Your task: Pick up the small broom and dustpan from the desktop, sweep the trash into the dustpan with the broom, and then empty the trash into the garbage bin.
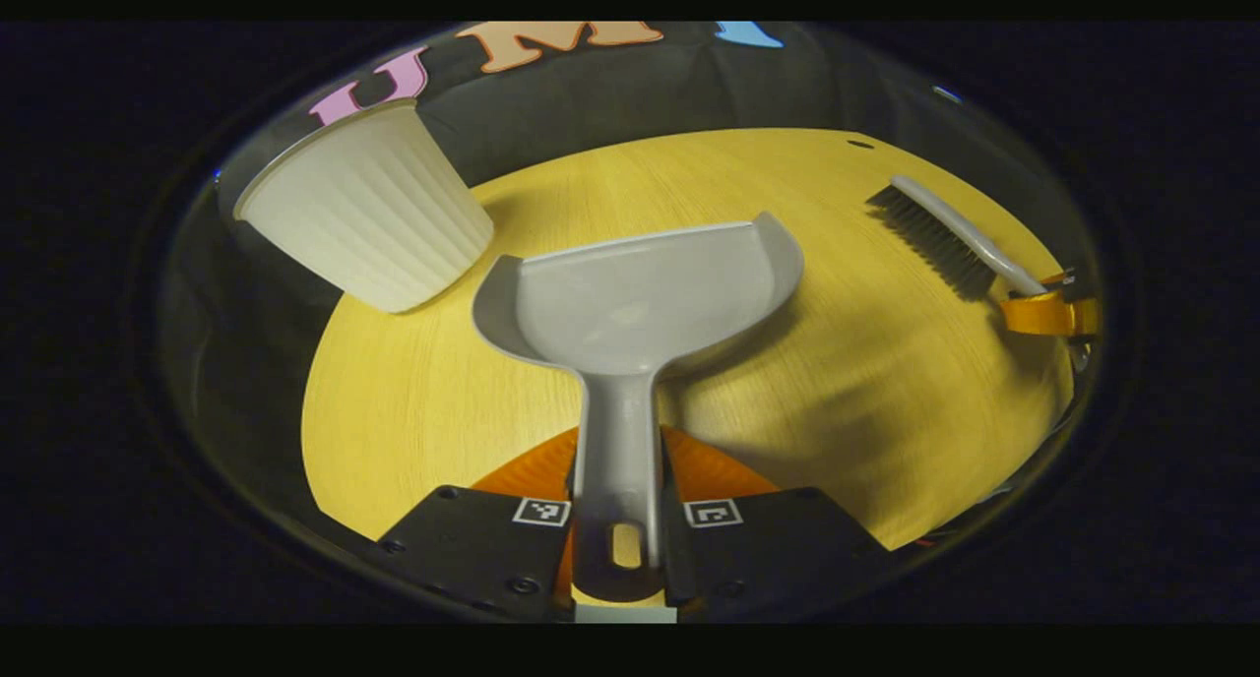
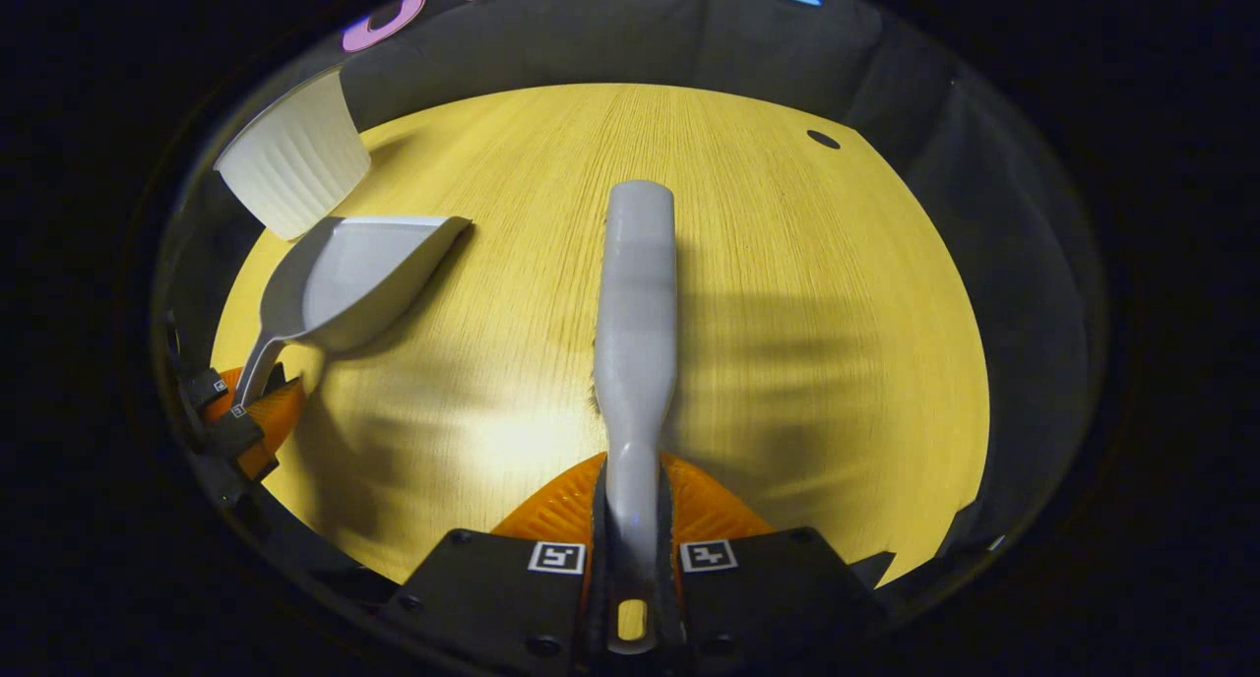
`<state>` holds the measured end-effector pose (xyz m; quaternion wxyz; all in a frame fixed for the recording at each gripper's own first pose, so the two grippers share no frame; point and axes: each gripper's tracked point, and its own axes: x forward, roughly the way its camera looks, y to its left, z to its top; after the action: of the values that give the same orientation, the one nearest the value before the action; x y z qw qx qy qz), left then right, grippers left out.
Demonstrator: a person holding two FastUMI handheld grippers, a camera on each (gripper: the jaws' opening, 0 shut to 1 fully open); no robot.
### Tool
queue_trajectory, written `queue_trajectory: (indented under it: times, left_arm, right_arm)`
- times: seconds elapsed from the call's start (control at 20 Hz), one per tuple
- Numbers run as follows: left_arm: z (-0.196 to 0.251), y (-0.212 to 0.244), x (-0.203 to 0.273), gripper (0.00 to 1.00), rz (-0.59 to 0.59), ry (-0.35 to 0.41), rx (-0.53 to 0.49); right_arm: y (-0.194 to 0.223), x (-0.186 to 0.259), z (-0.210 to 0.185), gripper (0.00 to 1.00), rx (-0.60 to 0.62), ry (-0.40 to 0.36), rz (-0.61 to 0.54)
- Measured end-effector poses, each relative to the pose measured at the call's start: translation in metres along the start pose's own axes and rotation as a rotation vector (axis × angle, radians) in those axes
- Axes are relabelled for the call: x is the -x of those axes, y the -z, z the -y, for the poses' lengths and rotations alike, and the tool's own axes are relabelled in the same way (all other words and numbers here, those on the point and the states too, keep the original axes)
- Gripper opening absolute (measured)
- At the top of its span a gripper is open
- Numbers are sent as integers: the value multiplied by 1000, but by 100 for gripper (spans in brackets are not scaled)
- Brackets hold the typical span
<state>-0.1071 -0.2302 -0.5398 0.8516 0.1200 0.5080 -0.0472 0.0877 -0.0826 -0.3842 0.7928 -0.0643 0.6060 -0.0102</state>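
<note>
My left gripper is shut on the handle of a grey dustpan, whose empty scoop is held out over the yellow round table. My right gripper is shut on the handle of a grey broom, seen from its back, above the table. In the left gripper view the broom shows its dark bristles at the right, with the right gripper holding its handle. In the right gripper view the dustpan sits at the left, held by the left gripper. I see no trash on the table.
A white ribbed garbage bin stands at the table's far left edge, just beyond the dustpan; it appears too in the right gripper view. A small dark spot marks the far right of the tabletop. Black cloth walls surround the table.
</note>
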Motion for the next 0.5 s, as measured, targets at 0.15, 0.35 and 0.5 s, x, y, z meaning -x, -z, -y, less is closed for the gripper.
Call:
queue_trajectory:
  times: [0.15,0.35,0.5]
  left_arm:
    - [5,-4,5,48,13,2,-9]
    - [4,-19,12,95,104,-62,3]
    - [-15,-39,37,96,181,-201,38]
  right_arm:
    - [2,7,-7,52,6,-60,-12]
    - [-3,24,1,100,38,-70,109]
    - [-21,56,17,100,52,-88,281]
